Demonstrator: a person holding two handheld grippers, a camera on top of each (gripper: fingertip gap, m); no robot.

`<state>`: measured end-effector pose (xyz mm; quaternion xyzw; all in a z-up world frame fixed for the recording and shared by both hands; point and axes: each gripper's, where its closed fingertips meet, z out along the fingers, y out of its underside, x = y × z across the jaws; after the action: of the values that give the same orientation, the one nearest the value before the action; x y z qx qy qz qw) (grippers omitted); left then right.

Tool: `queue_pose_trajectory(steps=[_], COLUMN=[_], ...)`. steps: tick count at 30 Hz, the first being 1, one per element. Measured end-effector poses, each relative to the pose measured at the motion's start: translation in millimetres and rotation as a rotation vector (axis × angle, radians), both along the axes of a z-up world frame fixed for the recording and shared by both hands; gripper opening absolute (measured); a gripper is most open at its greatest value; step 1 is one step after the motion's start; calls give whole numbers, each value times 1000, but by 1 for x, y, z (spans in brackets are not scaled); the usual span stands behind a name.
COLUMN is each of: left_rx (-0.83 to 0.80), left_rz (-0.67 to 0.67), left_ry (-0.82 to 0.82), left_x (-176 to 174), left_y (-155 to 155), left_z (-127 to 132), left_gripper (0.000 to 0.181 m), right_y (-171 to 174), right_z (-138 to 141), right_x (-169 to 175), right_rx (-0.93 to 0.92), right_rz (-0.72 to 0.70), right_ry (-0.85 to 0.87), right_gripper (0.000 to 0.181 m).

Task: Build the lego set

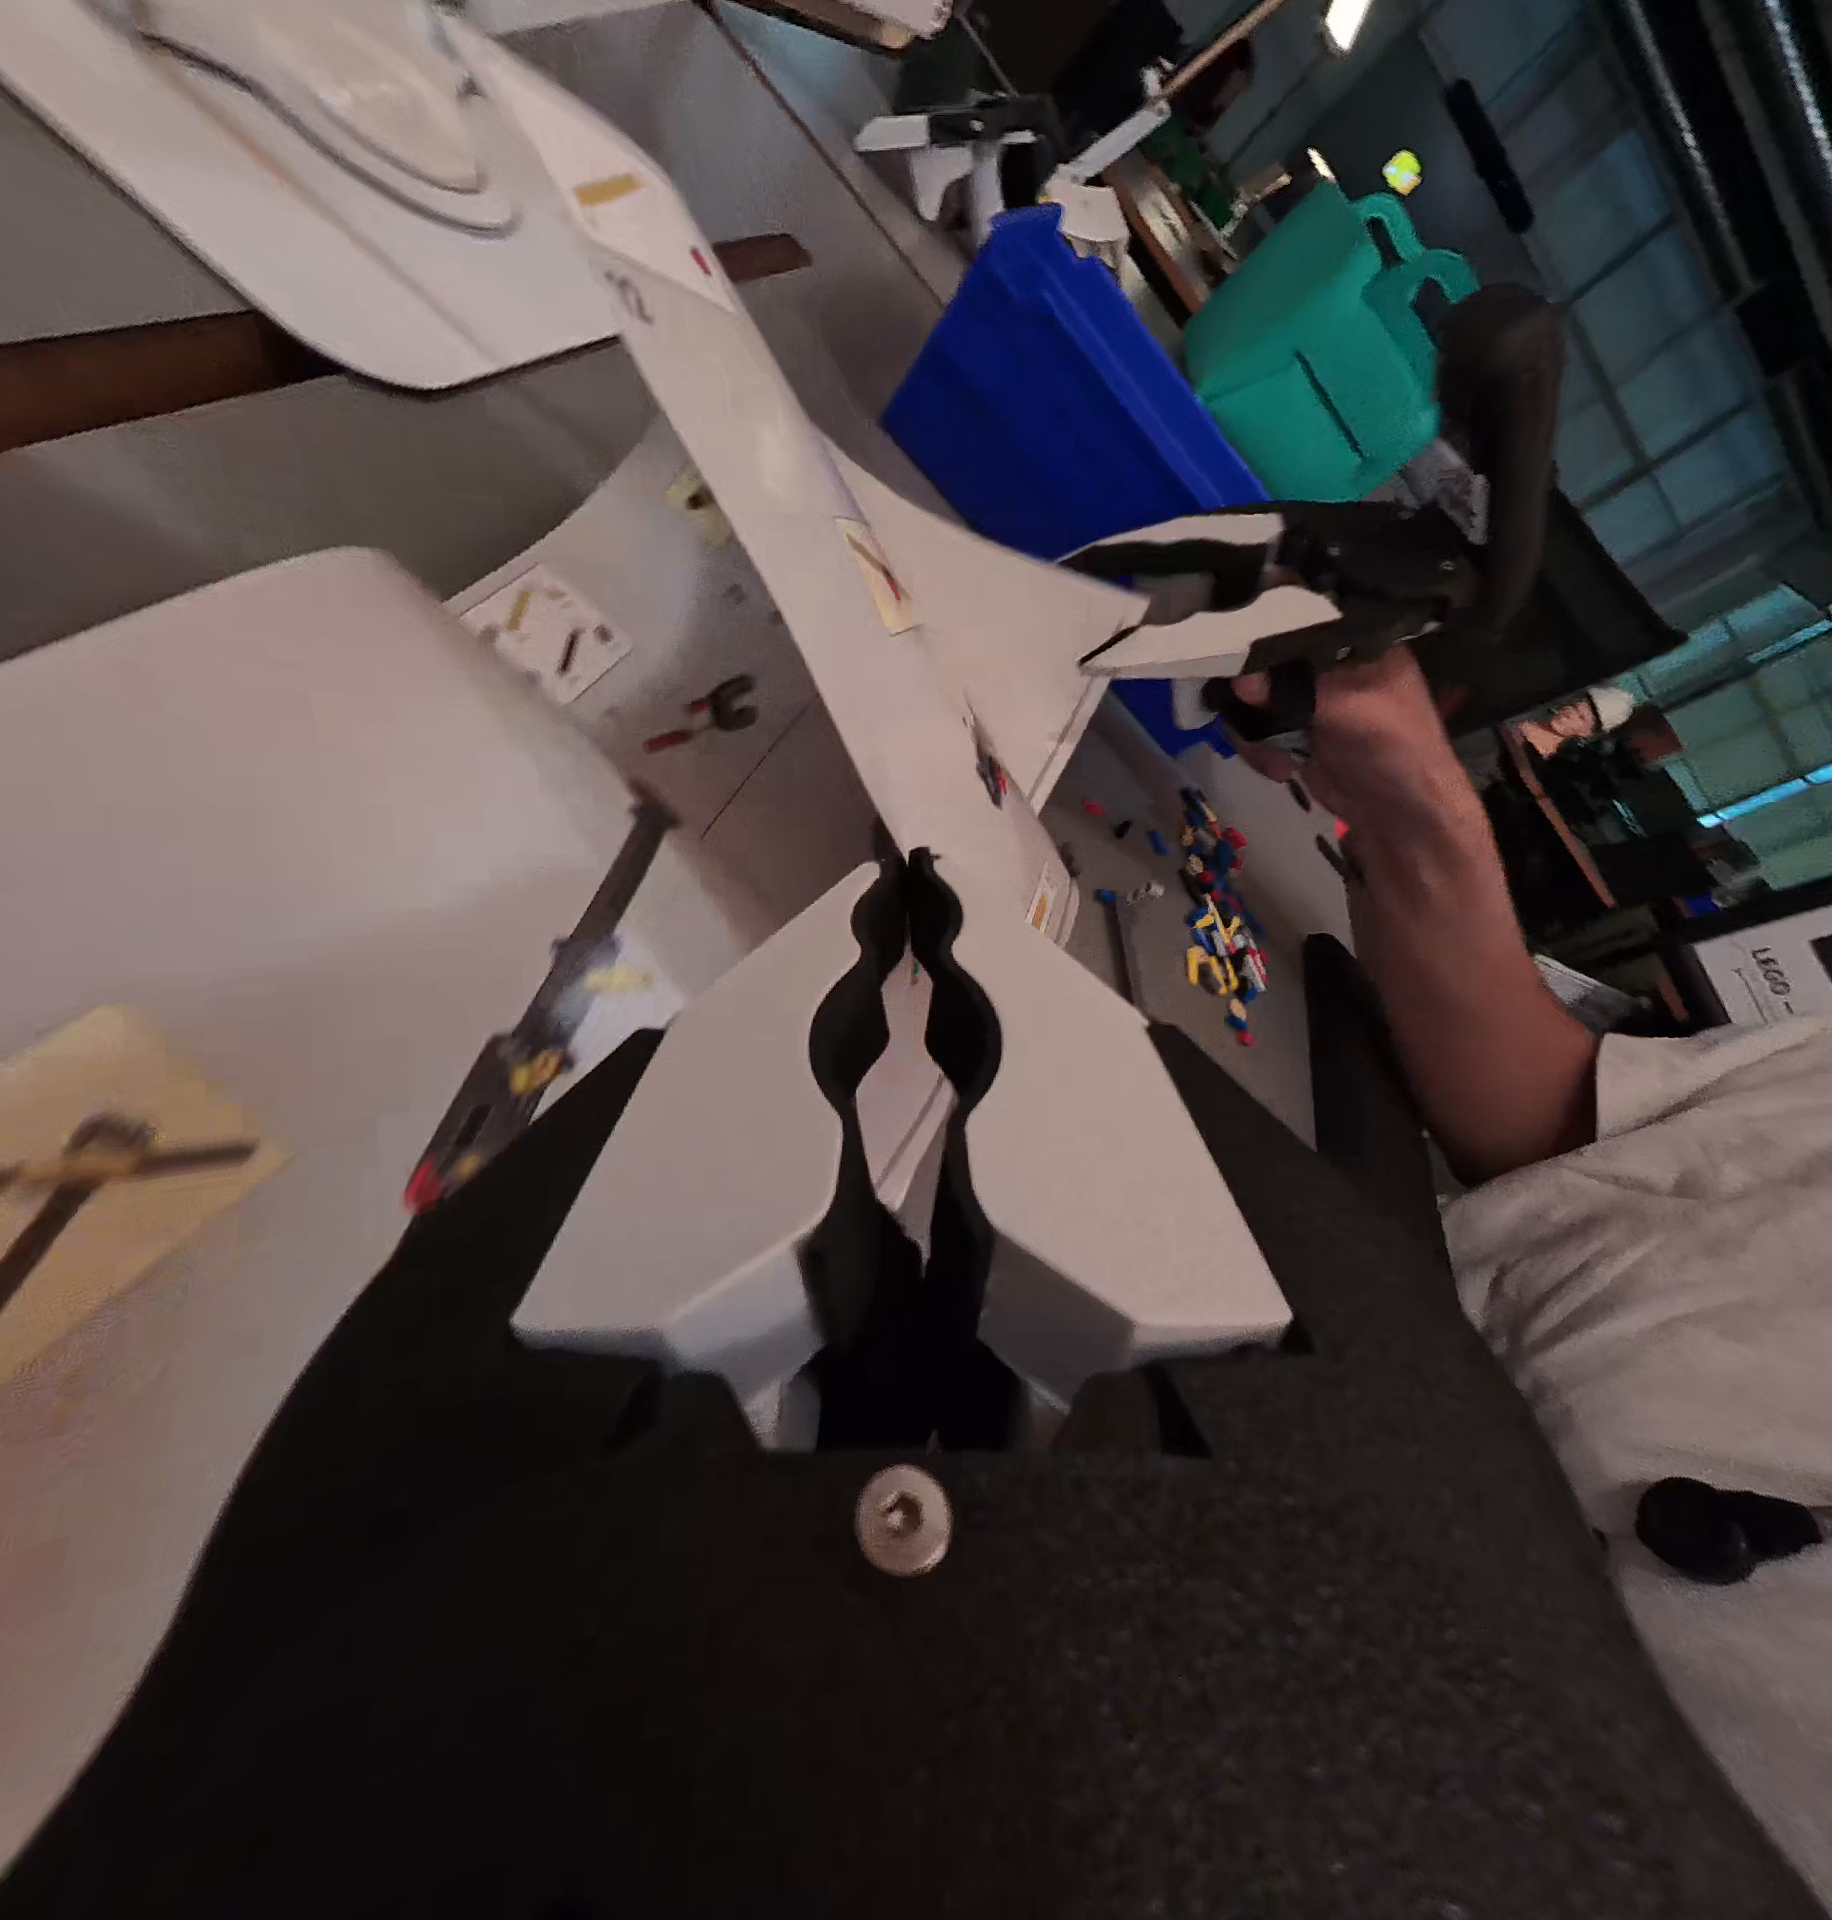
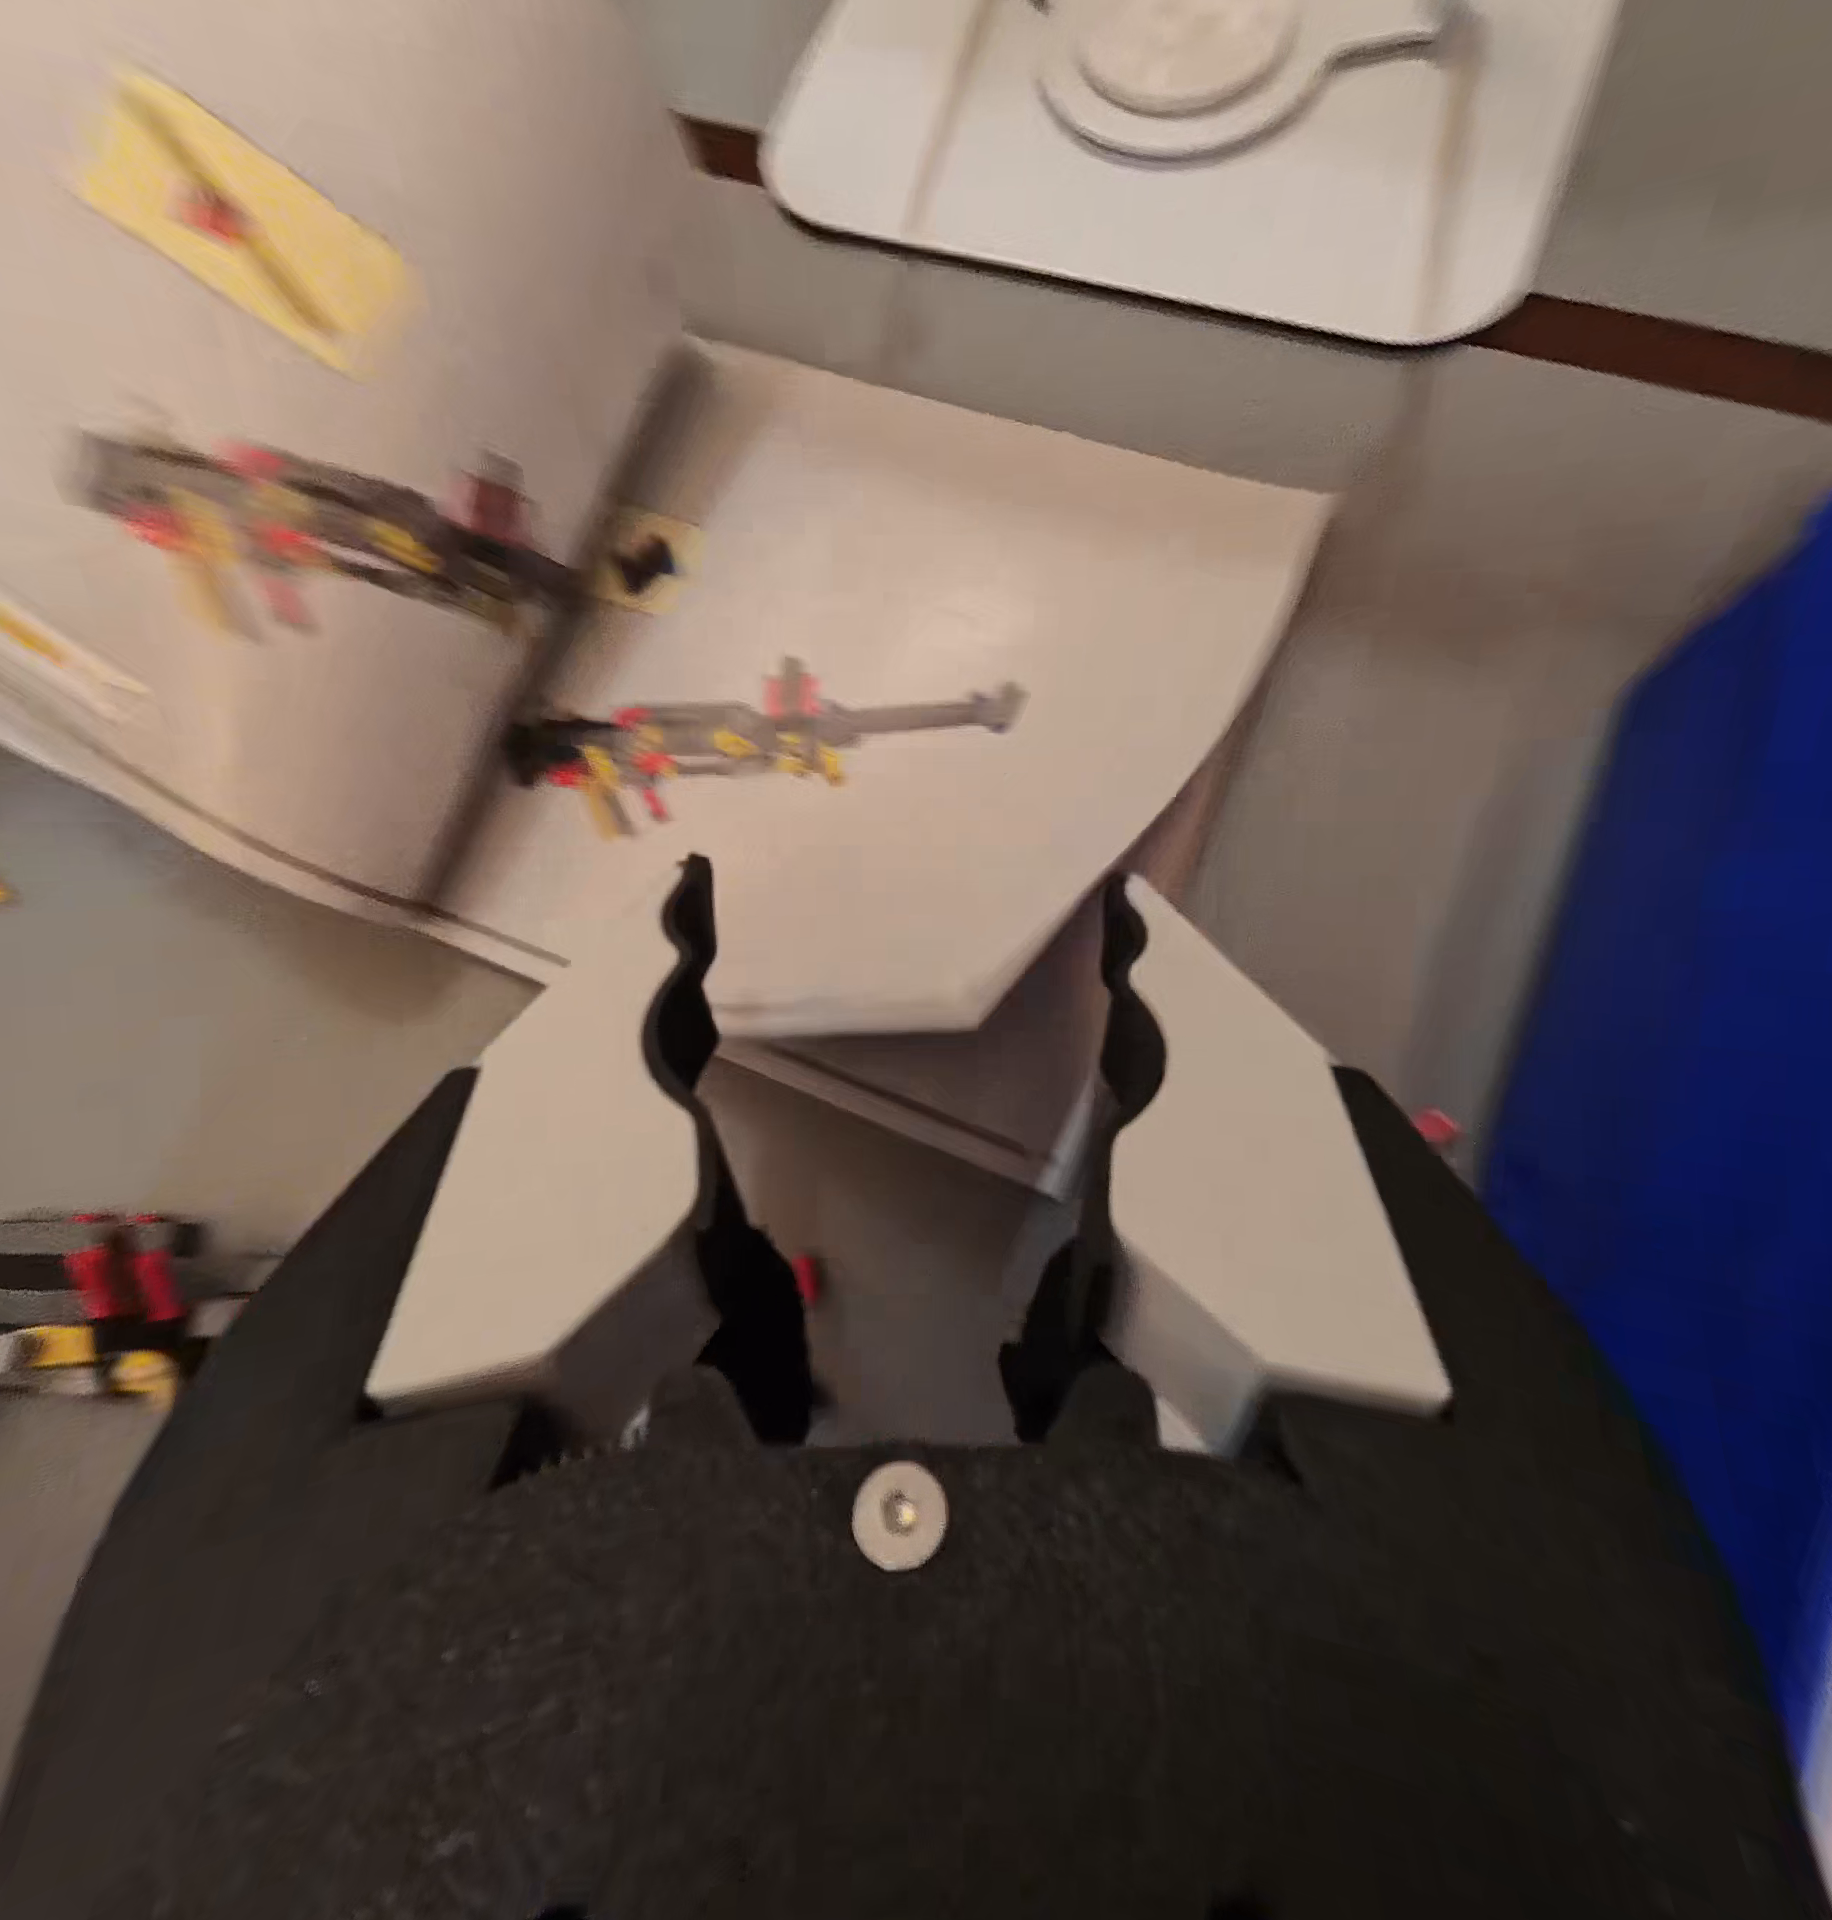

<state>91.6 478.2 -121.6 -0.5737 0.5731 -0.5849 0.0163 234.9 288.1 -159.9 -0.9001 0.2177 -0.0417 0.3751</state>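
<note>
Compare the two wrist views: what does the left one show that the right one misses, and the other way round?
Only the left wrist view shows the left gripper shut on a page of the instruction booklet, the loose bricks, the green bin and the person's arm. Only the right wrist view shows a partly built model at its left edge. Both show the open right gripper, the blue bin and the white tray.
</note>
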Motion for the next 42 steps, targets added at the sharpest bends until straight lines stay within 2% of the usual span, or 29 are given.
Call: queue_pose_trajectory(steps=[2,4,6,8,10,14,18,21,23,28,30,32,34,36,39,42], left_rx=[30,52,70,85,128,199,431,472,575,580,556,545,540,533,532,510], left_rz=[62,118,175,214,244,279,328,354,359,350,345,347,347,346,350,347], left_ry=[20,50,78,109,148,228,376,407,445,429,435,433,437,436,429,424], left_x=[-25,-49,-68,-84,-99,-123,-152,-161,-170,-168,-169,-169,-168,-167,-167,-169], left_y=[22,42,60,75,86,98,121,121,127,117,114,113,113,113,113,110], left_z=[-1,-3,-6,-10,-18,-35,-66,-71,-76,-74,-76,-77,-79,-78,-76,-73], left_gripper=[0,0,0,0,0,0,0,0,0,0,0,0,0,0,0,0], right_y=[-11,2,17,22,28,35,34,34,33,32,28,60,101,118,120,121], right_z=[12,20,1,-25,-37,-48,-49,-49,-49,-49,-45,-20,-1,-9,-35,-38], right_x=[5,-11,-24,-22,-19,-22,-21,-17,-12,-8,-1,-30,-95,-132,-144,-152], right_rx=[-47,13,-20,-119,-151,-206,-230,-263,-298,-324,-409,-271,-93,-82,-147,-125], right_rz=[-46,5,73,97,103,144,164,165,159,195,165,250,481,641,684,708], right_ry=[-120,-124,-92,-100,-133,-198,-233,-265,-293,-245,-307,-336,-257,-215,-119,-113], right_gripper=[69,47,35,21,9,0,0,0,0,0,0,0,0,0,0,0])
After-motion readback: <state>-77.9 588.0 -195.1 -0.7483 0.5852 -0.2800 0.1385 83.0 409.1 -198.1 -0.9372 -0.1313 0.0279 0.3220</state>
